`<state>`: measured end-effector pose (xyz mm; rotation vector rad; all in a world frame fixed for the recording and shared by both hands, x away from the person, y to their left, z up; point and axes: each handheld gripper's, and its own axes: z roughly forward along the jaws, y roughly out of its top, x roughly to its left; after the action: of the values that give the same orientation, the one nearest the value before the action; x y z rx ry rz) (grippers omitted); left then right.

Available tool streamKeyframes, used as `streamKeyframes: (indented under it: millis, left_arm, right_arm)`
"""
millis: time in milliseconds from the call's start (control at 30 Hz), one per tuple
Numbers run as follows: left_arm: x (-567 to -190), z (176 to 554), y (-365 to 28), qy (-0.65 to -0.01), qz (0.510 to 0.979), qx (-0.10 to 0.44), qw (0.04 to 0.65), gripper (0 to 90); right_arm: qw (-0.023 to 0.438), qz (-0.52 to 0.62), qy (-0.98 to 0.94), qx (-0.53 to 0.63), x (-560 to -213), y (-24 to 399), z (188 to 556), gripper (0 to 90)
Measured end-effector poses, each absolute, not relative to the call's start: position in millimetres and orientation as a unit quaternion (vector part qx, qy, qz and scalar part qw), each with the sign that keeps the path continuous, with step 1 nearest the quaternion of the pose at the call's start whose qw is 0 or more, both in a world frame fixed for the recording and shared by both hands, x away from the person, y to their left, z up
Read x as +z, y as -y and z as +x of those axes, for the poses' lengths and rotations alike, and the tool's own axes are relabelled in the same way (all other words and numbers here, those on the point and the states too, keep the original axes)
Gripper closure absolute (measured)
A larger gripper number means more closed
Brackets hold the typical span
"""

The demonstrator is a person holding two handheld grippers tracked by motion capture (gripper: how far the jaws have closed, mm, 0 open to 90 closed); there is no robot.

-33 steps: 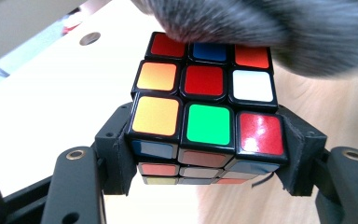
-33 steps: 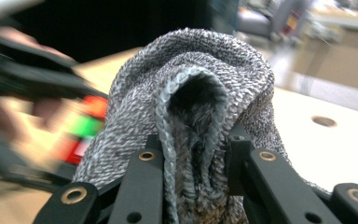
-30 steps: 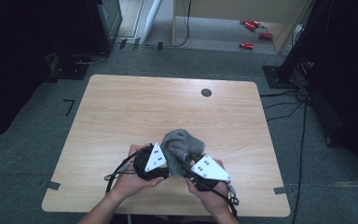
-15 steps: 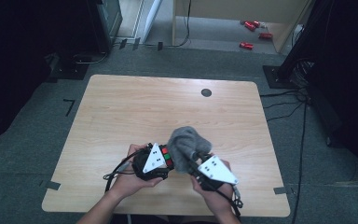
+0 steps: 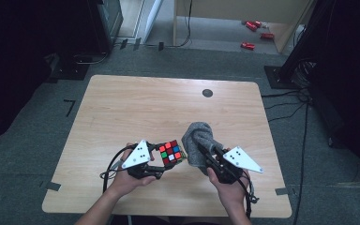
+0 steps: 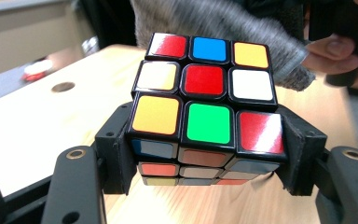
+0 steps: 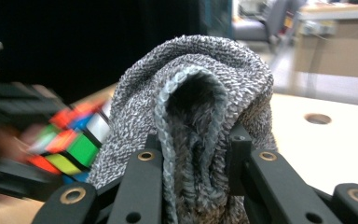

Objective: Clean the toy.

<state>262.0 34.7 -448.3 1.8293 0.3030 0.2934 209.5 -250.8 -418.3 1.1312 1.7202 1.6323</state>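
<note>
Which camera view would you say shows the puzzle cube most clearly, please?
The left gripper view: the puzzle cube sits close and sharp between that gripper's jaws, stickers plain. The high view shows it small; the right gripper view shows a blurred corner beside the grey cloth.

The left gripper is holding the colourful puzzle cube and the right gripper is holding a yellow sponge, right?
Not quite. The left gripper does hold the puzzle cube, but the right gripper is clamped on a grey knitted cloth, not a yellow sponge. The right gripper view shows this plainly.

High overhead view, two close jaw-level views — shared: cube [image 6: 205, 107], perhaps blurred.
</note>
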Motion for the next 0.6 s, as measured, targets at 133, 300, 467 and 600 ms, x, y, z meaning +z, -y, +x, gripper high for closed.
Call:
streamKeyframes:
  millis: [133,300,467,600]
  left_arm:
    - [-446,257,-35,-0.109,0.770,0.125,0.617,34.6]
    - [-438,255,-44,-0.107,0.751,0.102,0.643,34.7]
    - [-432,260,-51,-0.126,0.733,0.091,0.662,34.7]
    - [-438,262,-48,-0.133,0.739,0.083,0.655,34.7]
  right_arm:
    - [0.207,0.360,-0.636,0.651,-408,232,200,74.2]
    - [0.188,0.404,-0.637,0.629,-432,228,209,75.4]
    - [0.179,0.444,-0.650,0.590,-449,236,220,75.0]
    - [0.199,0.397,-0.618,0.648,-415,233,204,74.4]
